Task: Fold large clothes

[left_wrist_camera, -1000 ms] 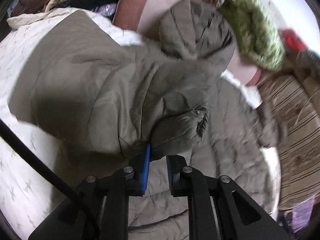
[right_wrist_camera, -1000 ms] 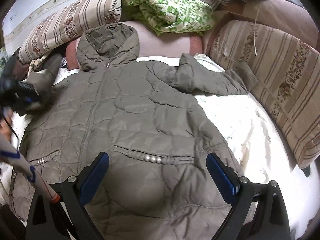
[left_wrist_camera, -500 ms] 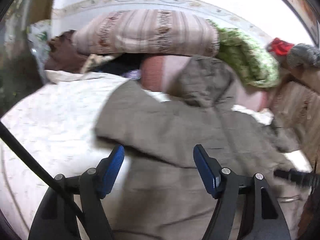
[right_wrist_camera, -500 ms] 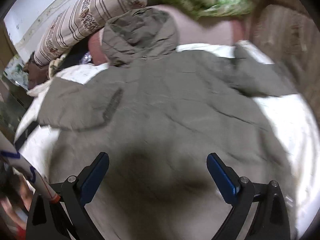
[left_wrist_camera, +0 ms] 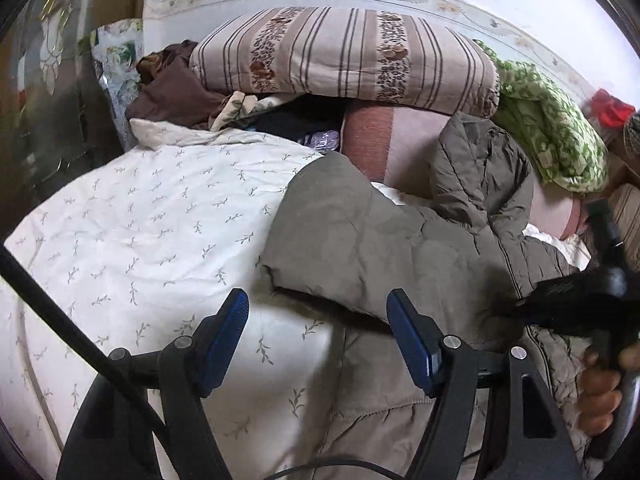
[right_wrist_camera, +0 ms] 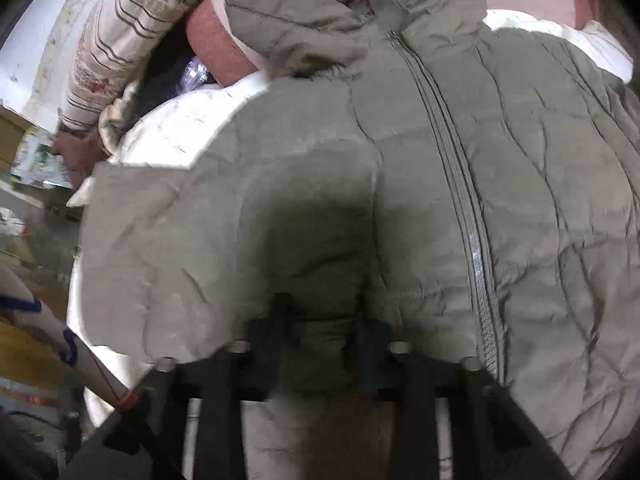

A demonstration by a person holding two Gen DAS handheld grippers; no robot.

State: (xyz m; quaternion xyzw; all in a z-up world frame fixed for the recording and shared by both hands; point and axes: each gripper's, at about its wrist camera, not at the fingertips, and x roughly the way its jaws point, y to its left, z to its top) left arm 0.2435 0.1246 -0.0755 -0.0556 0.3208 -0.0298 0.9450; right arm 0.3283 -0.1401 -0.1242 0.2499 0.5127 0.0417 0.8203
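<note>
A large olive quilted hooded jacket (left_wrist_camera: 400,240) lies front up on a white leaf-print bedspread (left_wrist_camera: 140,240), hood (left_wrist_camera: 480,168) against the pillows. Its left sleeve (left_wrist_camera: 344,248) is folded in over the body. My left gripper (left_wrist_camera: 316,336) is open and empty, hovering just before that sleeve's edge. My right gripper (right_wrist_camera: 320,344) is closed down on a fold of the jacket (right_wrist_camera: 520,200) near the sleeve and zipper (right_wrist_camera: 460,184); the view is blurred. The right gripper also shows at the right edge of the left wrist view (left_wrist_camera: 580,304).
A striped pillow (left_wrist_camera: 344,60) and a green patterned blanket (left_wrist_camera: 552,128) are piled at the head of the bed, with a brown garment (left_wrist_camera: 172,92) at the left. A pink bolster (left_wrist_camera: 384,140) lies under the hood. A cable (left_wrist_camera: 52,312) crosses the lower left.
My left gripper let go of the sleeve, opened and drew back. My right gripper moved in from above the jacket hem toward the chest and narrowed from wide open onto the fabric.
</note>
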